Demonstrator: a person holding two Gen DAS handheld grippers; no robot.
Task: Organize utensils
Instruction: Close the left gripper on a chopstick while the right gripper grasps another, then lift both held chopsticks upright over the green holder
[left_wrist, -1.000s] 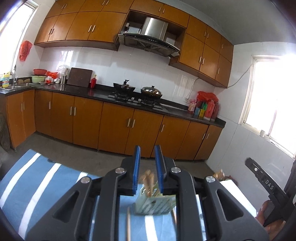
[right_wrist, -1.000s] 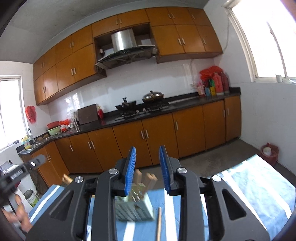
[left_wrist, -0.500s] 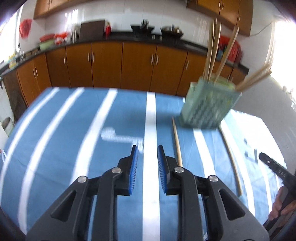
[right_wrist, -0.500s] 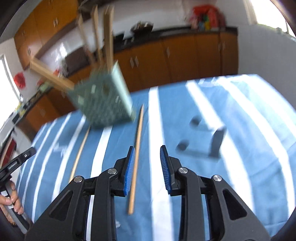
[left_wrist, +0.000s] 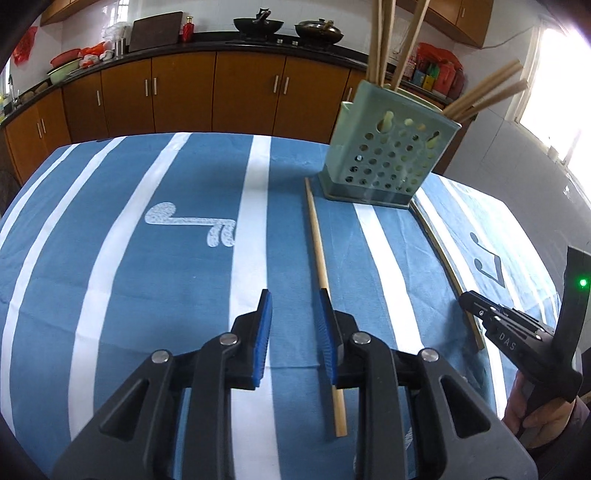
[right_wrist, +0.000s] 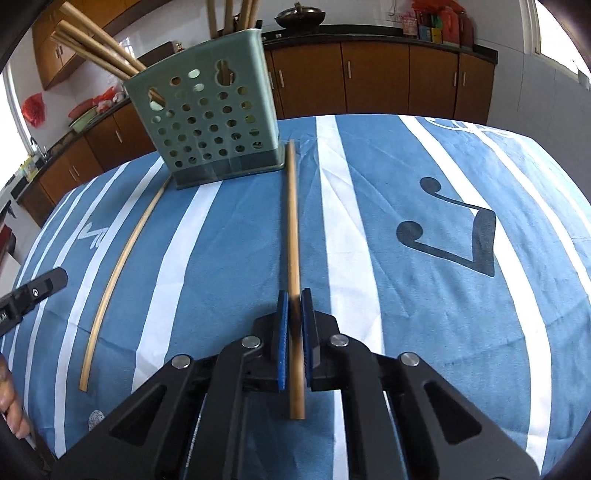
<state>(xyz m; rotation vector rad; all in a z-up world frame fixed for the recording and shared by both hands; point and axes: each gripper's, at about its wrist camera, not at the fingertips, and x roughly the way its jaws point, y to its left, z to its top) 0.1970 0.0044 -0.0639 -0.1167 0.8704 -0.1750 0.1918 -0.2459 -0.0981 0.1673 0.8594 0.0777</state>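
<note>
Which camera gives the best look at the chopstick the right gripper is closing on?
Right wrist view: the chopstick runs up the middle, clamped between the right gripper pads. The left wrist view shows it only near the right edge, its near end behind that gripper.

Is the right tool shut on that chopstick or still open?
Shut on it. The right tool has just closed, and its blue pads press both sides of the chopstick lying on the striped cloth.

blue striped tablecloth, brown cabinets, black wok, window
</note>
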